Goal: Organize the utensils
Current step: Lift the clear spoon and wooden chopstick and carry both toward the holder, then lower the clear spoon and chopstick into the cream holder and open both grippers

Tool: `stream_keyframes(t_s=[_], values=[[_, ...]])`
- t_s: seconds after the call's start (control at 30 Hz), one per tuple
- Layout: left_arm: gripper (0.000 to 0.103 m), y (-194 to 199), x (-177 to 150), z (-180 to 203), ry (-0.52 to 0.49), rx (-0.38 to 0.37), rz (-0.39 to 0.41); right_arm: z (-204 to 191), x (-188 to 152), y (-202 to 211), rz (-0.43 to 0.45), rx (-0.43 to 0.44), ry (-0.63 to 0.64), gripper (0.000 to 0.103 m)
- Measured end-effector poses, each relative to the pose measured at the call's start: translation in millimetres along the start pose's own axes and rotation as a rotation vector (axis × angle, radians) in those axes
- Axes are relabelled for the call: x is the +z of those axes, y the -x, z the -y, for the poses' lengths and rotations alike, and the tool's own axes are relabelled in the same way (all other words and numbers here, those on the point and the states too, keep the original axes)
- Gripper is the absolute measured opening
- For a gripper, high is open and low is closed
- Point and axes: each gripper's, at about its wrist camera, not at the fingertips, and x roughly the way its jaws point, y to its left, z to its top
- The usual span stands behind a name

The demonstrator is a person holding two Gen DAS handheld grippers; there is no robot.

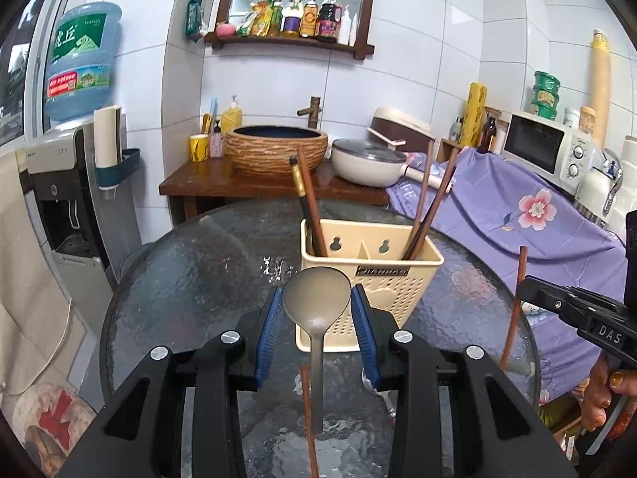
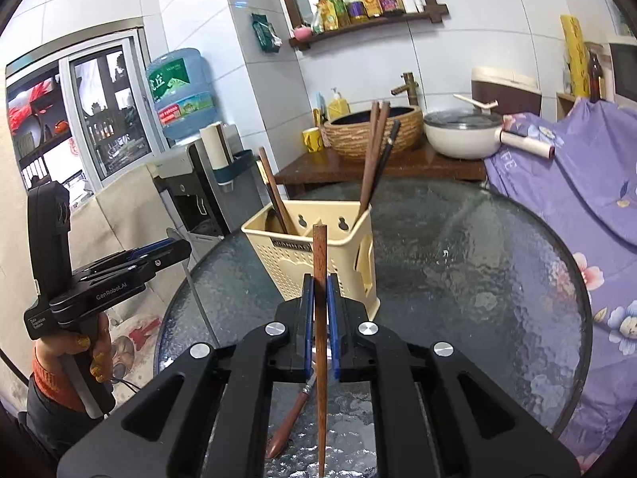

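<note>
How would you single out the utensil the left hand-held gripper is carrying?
On the round glass table stands a beige two-compartment utensil holder. Just in front of it, the left hand-held gripper grips a grey metal spoon, bowl up. Every utensil in the holder is a slim dark chopstick; this alone has a broad oval bowl.

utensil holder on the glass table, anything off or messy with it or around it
The holder stands upright and undamaged, with chopsticks leaning in both compartments. What is out of place lies loose on the table: a brown spoon near the right gripper. The left gripper holds a metal spoon.
</note>
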Motion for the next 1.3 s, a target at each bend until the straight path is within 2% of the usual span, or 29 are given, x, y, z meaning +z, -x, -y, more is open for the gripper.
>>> stream_keyframes(t_s=[0.3,0.47,0.67,0.8,0.97,1.1,1.3], values=[[0.035,2,15,9,0.003,-0.027,0.023,-10,24,8,0.046,0.013,0.017,0.007],[0.035,0,31,11,0.024,-0.056,0.037,-20,48,12,0.071,0.023,0.048,0.007],[0.035,-5,81,7,0.094,-0.115,0.08,-30,102,16,0.128,0.036,0.055,0.007],[0.035,-12,117,6,0.122,-0.105,0.13,-40,144,22,0.192,0.006,0.079,0.007],[0.035,-20,142,9,0.135,-0.089,0.181,-46,177,20,0.251,-0.038,0.101,0.007],[0.035,-39,136,15,0.099,-0.039,0.179,-39,173,-6,0.246,-0.083,0.095,0.007],[0.035,-78,97,11,0.099,-0.009,0.094,-18,138,-47,0.171,-0.1,0.044,0.007]])
